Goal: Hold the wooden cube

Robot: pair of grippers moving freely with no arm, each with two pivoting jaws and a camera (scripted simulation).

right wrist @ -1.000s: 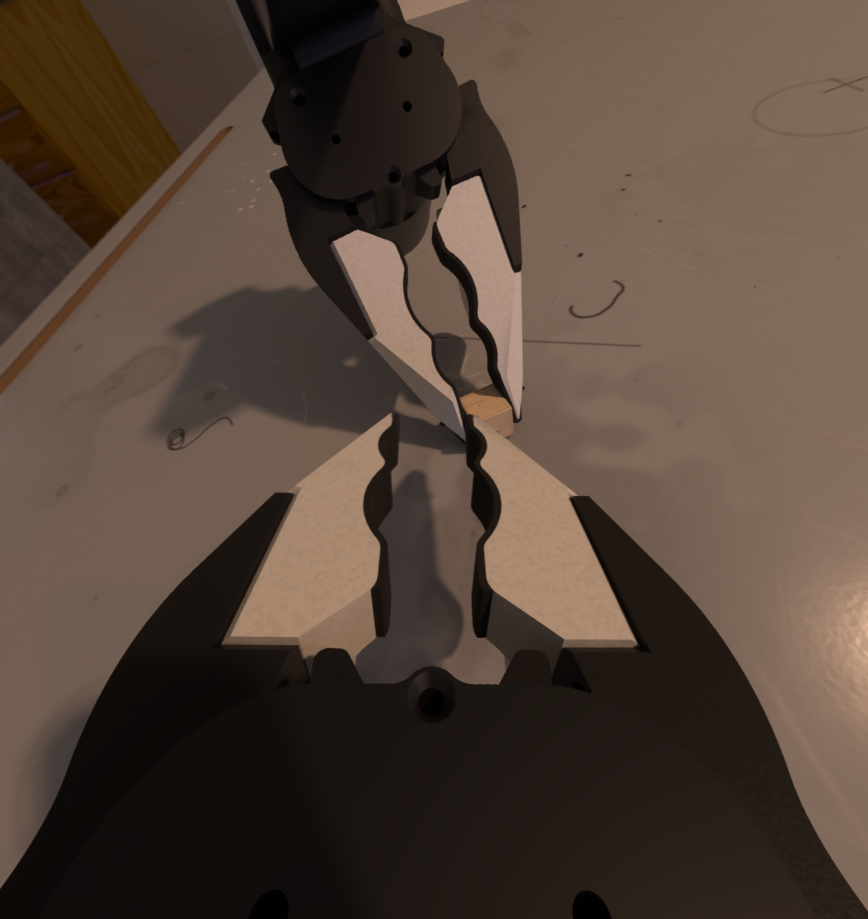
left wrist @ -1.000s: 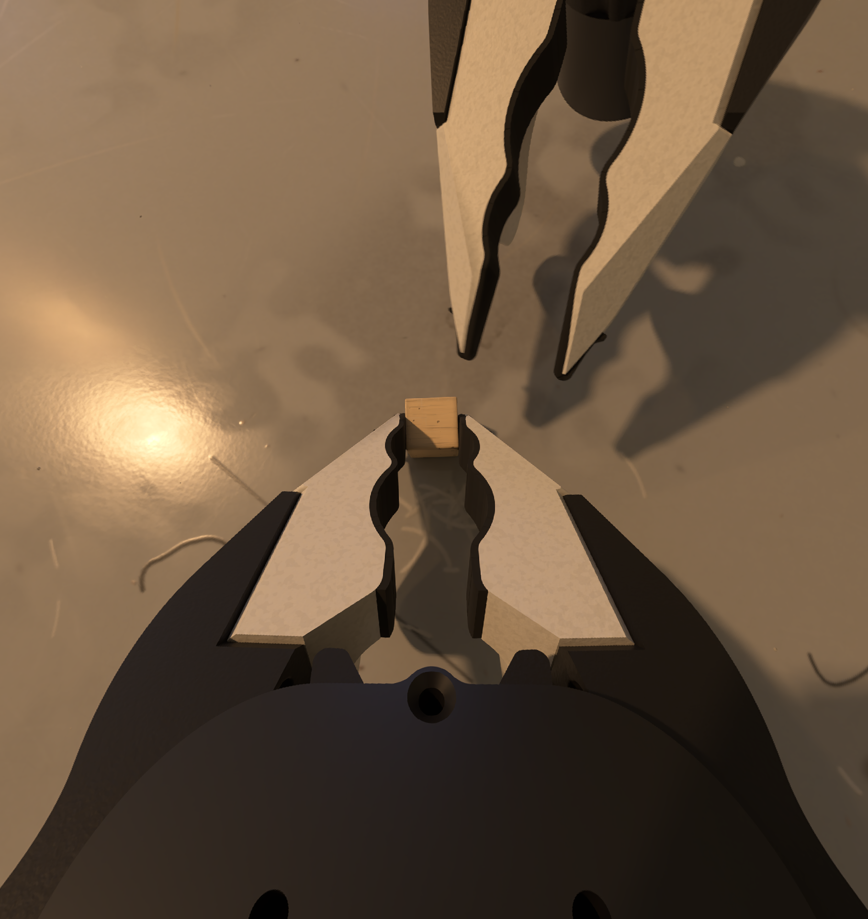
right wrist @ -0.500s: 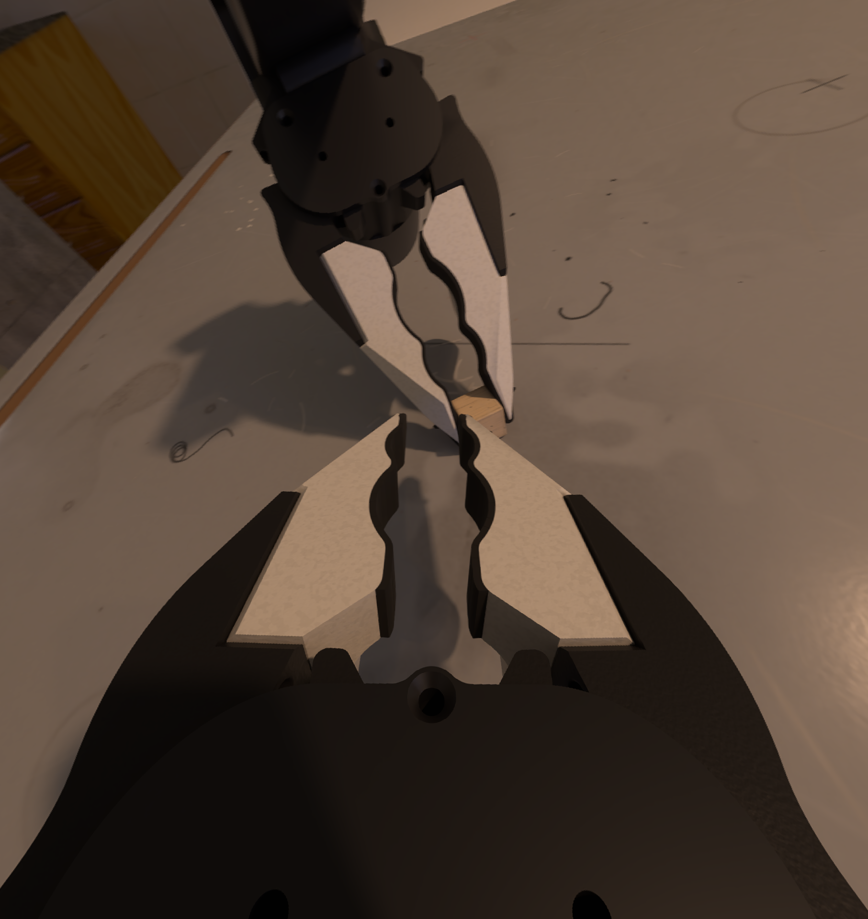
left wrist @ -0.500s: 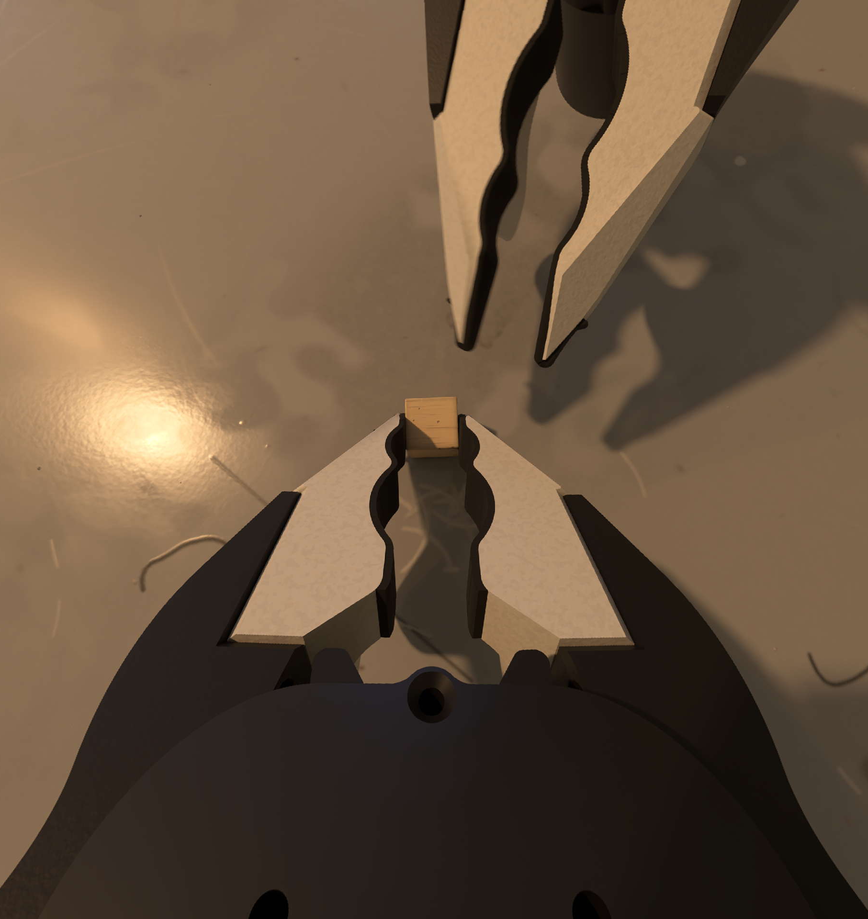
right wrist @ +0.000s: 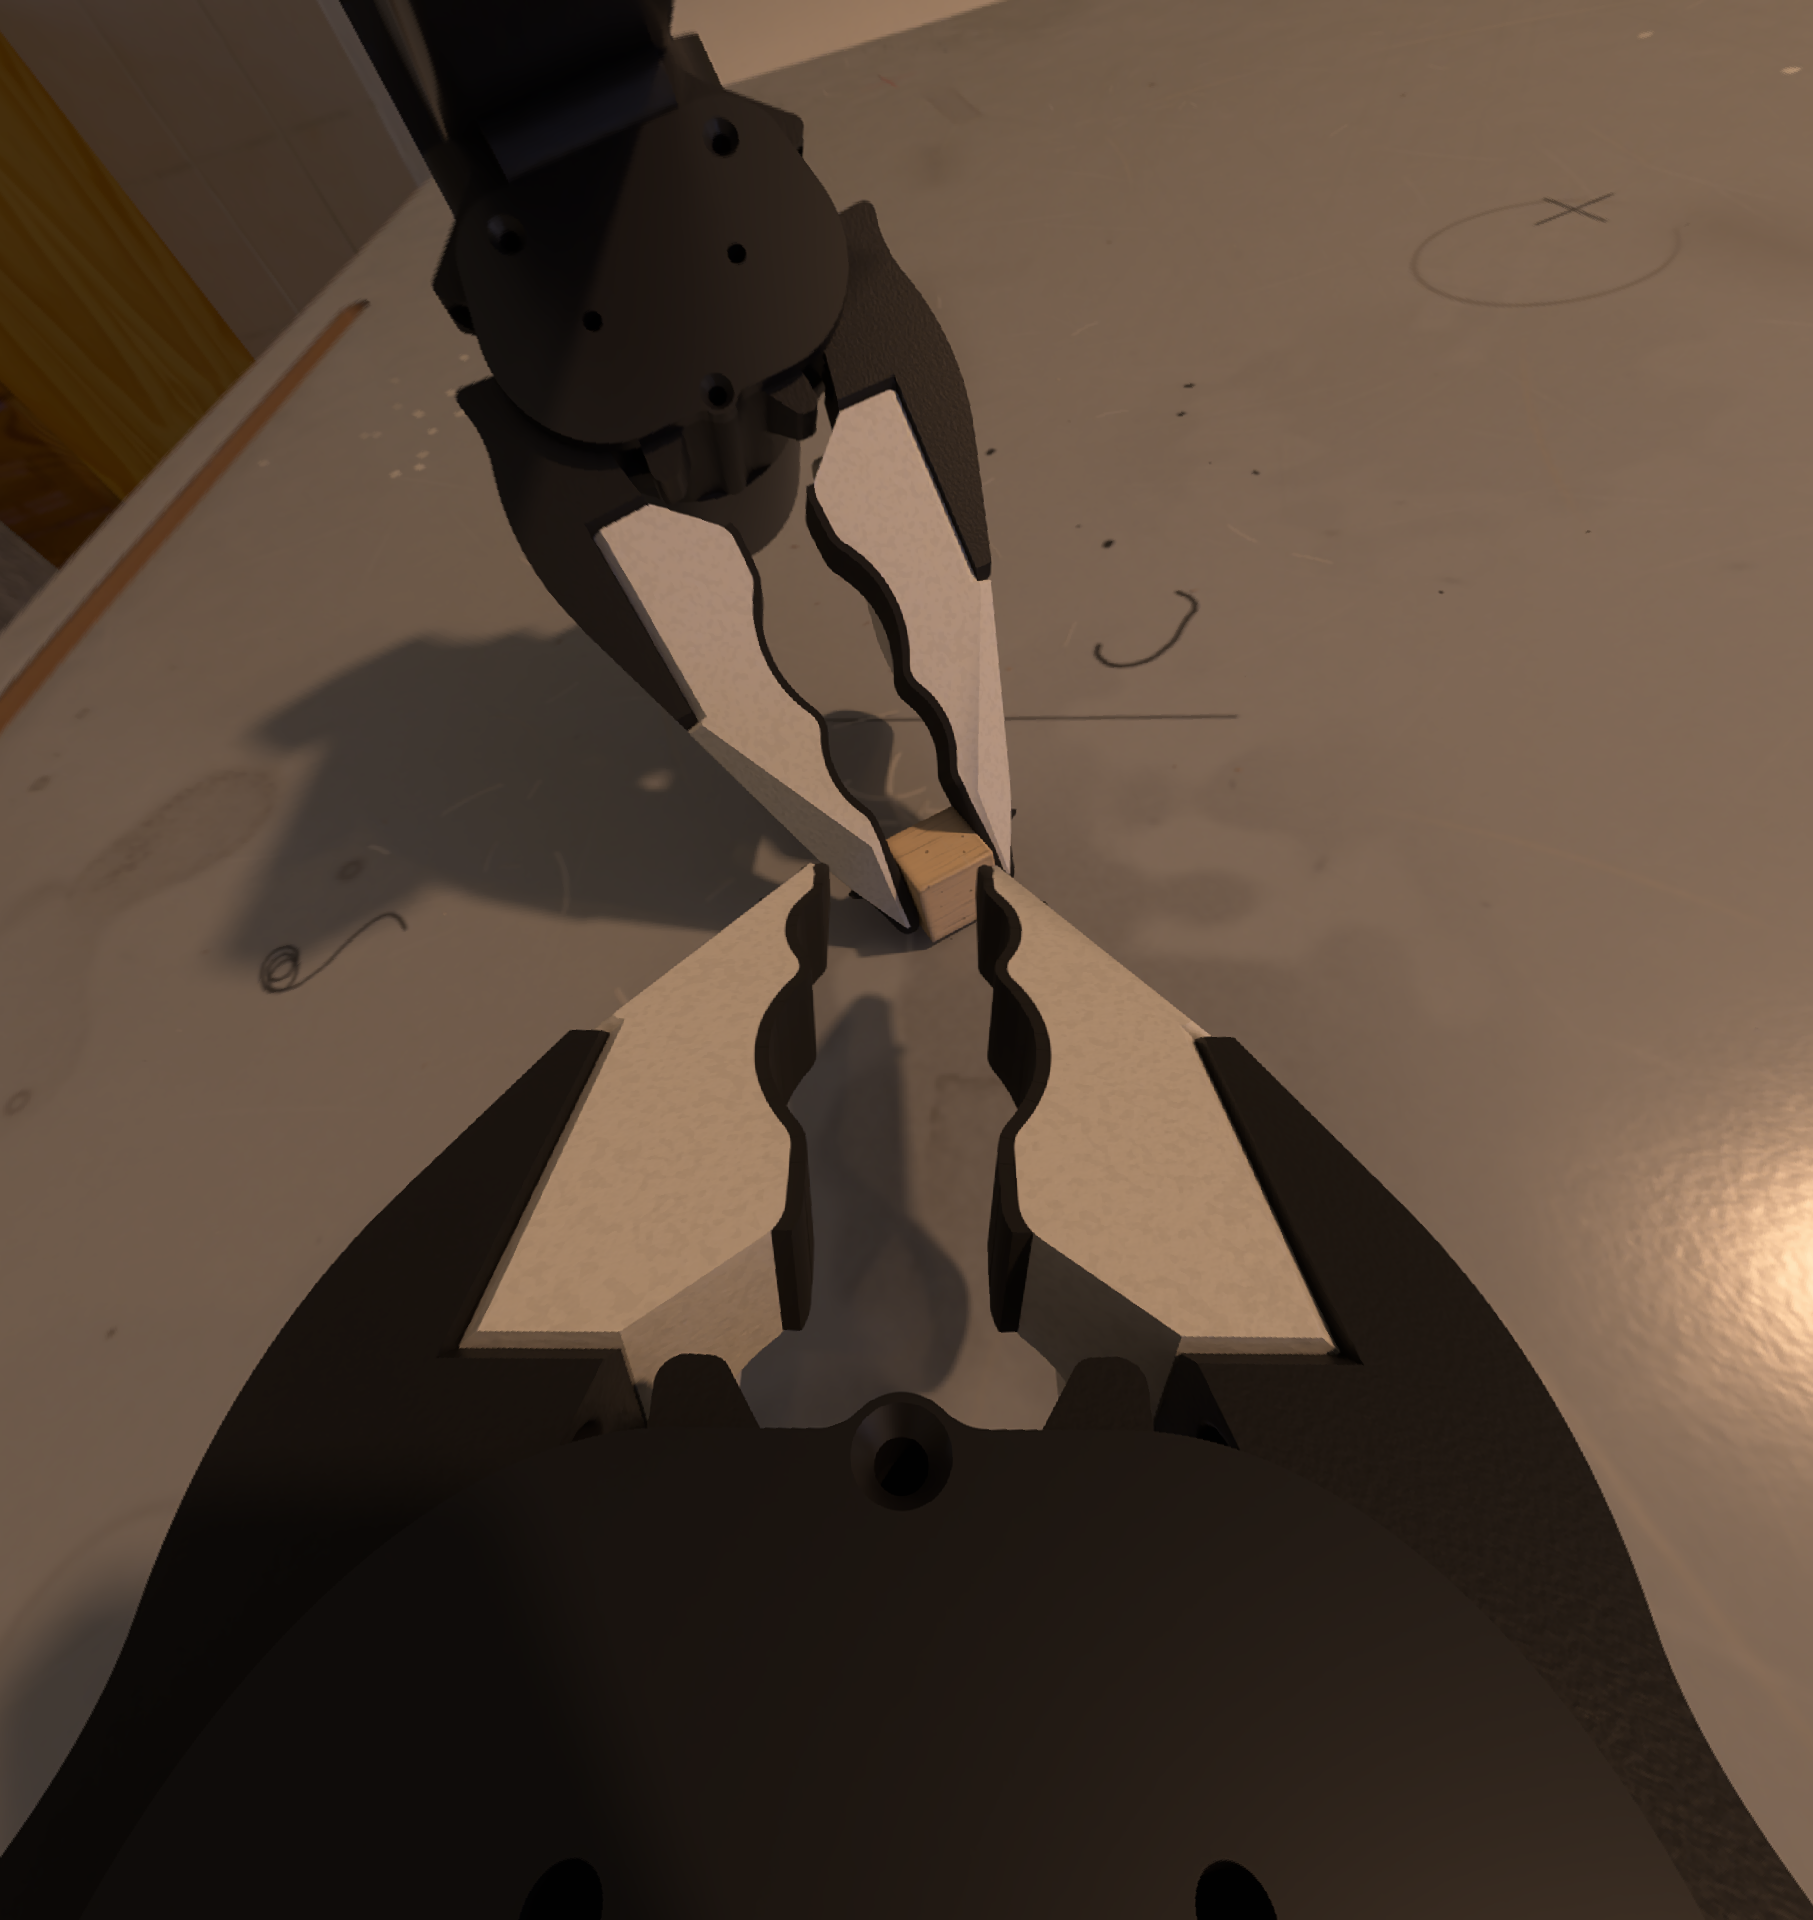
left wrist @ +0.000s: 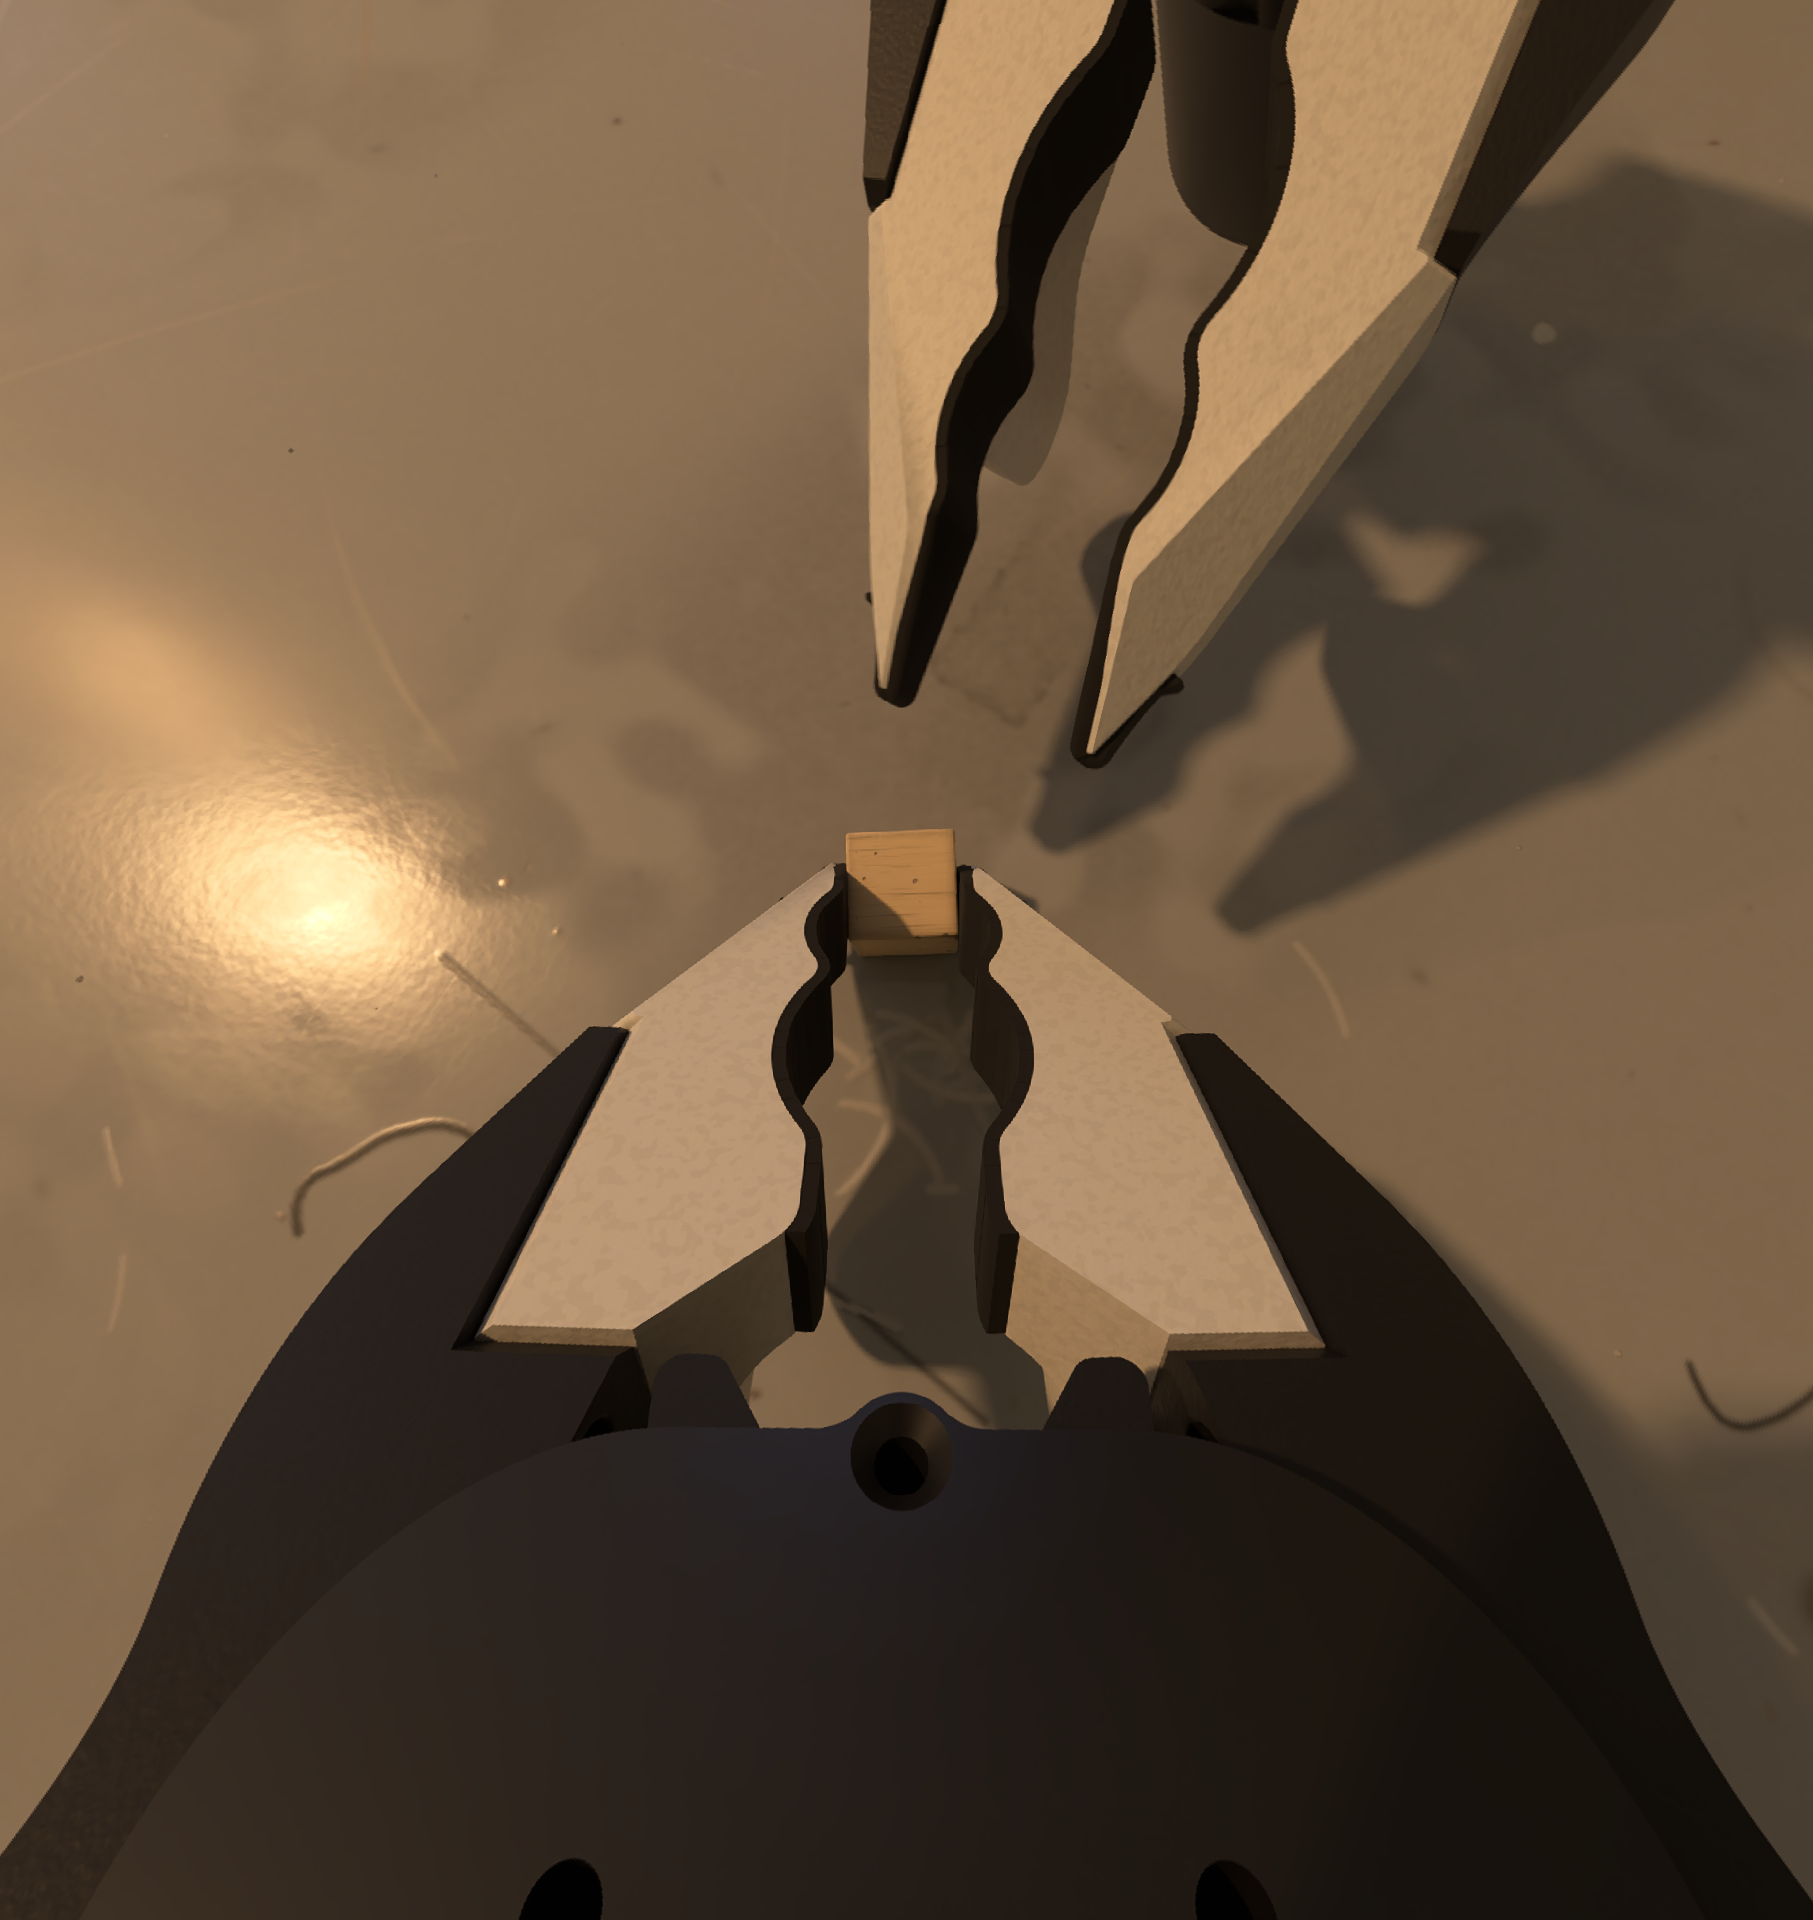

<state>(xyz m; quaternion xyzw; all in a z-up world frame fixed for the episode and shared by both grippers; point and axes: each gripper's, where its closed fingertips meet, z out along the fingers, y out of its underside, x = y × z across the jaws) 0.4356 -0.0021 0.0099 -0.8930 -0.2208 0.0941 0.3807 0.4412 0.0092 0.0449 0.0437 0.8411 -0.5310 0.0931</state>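
Note:
The small wooden cube (left wrist: 900,891) sits between the tips of my left gripper (left wrist: 900,883), which is shut on it at table level. In the right wrist view the cube (right wrist: 943,873) shows pinched between the left gripper's (right wrist: 952,885) two pale fingers, which come down from above. My right gripper (right wrist: 900,881) is open and empty. Its tips are just short of the cube, which lies close to its right finger (right wrist: 995,914). In the left wrist view the right gripper (left wrist: 995,717) points at the cube from the far side, with a gap between them.
The grey table (right wrist: 1401,727) carries scratches, a thin line and a drawn circle with a cross (right wrist: 1546,255). Its edge with a wooden strip (right wrist: 154,520) runs at the left, with a wooden cabinet (right wrist: 50,260) beyond it.
My right gripper has shifted sideways, so the cube now lies closer to the gap between its fingers. Its jaws narrowed slightly, then widened again. My left gripper and the cube have not moved.

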